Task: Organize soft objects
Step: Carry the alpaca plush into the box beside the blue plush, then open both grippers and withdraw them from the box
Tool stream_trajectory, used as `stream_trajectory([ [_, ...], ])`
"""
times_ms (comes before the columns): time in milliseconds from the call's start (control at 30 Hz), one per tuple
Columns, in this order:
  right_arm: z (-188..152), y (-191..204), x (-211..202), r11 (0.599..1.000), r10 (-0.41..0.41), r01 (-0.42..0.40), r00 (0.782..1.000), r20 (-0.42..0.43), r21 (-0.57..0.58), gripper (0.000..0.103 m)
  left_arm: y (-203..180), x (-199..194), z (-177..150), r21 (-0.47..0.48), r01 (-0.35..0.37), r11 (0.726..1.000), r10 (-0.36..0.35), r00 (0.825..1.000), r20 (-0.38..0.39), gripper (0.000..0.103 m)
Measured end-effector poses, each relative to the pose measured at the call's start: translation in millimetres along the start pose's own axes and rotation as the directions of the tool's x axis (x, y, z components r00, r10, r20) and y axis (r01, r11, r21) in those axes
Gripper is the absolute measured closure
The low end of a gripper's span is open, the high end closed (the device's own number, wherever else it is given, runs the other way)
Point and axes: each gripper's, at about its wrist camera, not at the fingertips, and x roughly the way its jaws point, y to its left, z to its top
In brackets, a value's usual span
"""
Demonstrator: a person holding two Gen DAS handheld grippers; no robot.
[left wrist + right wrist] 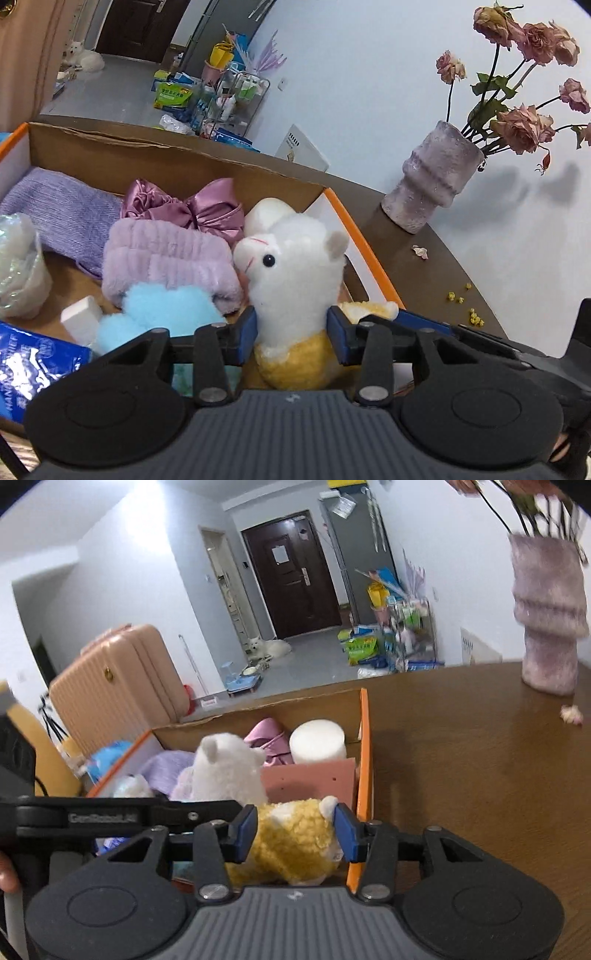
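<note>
A plush alpaca (291,269) with a white head and a yellow body (295,838) hangs upright over the right end of an orange-rimmed cardboard box (147,158). My left gripper (292,334) is shut on its white neck, blue pads pressing both sides. My right gripper (296,834) is shut on the yellow body, just inside the box's orange right wall (364,738). In the box lie a purple knit cloth (62,218), a satin bow (184,206), a lilac fluffy band (170,258), a blue fluffy piece (162,310), a white foam cylinder (317,742) and a pink foam sheet (310,779).
A fuzzy vase of dried roses (432,184) stands on the brown table (461,775) right of the box, with fallen petals (419,251) near it. A blue tissue pack (33,362) lies at the box's left. A pink suitcase (118,686) stands behind; a white dog (269,648) lies by the door.
</note>
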Motion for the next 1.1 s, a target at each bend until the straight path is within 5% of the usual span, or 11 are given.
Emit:
stream_trajectory([
  [167, 1.8, 16.4, 1.1, 0.998, -0.026, 0.023, 0.999, -0.043, -0.064, 0.054, -0.3, -8.3, 1.1, 0.003, -0.012, 1.0, 0.012, 1.0, -0.013, 0.057],
  [300, 7.9, 13.2, 3.7, 0.999, 0.034, -0.036, 0.995, -0.092, -0.019, 0.053, -4.4, -26.2, 3.6, 0.016, -0.032, 0.999, 0.031, 0.999, 0.006, 0.054],
  [667, 28.1, 37.6, -92.9, 0.997, -0.037, 0.041, 0.997, 0.06, -0.065, 0.037, -32.5, -127.4, -9.7, 0.156, -0.153, 0.976, 0.137, 0.985, 0.107, 0.035],
  [867, 16.7, 58.6, -135.0, 0.99, -0.065, 0.076, 0.993, 0.094, -0.117, 0.028, -29.3, -186.3, -37.7, 0.193, -0.283, 0.94, 0.252, 0.953, 0.168, 0.029],
  [967, 0.8, 70.8, -143.6, 0.985, -0.061, 0.079, 0.991, 0.121, -0.154, 0.018, -28.3, -210.6, -54.8, 0.171, -0.378, 0.91, 0.328, 0.908, 0.258, 0.013],
  [1033, -16.1, 79.9, -147.1, 0.977, -0.085, 0.113, 0.985, 0.152, -0.184, 0.014, -27.3, -222.7, -66.1, 0.137, -0.418, 0.898, 0.365, 0.881, 0.301, 0.012],
  [1100, -31.7, 87.9, -148.8, 0.971, -0.098, 0.131, 0.981, 0.167, -0.2, 0.014, -27.1, -232.2, -75.8, 0.139, -0.402, 0.905, 0.349, 0.889, 0.296, 0.012],
])
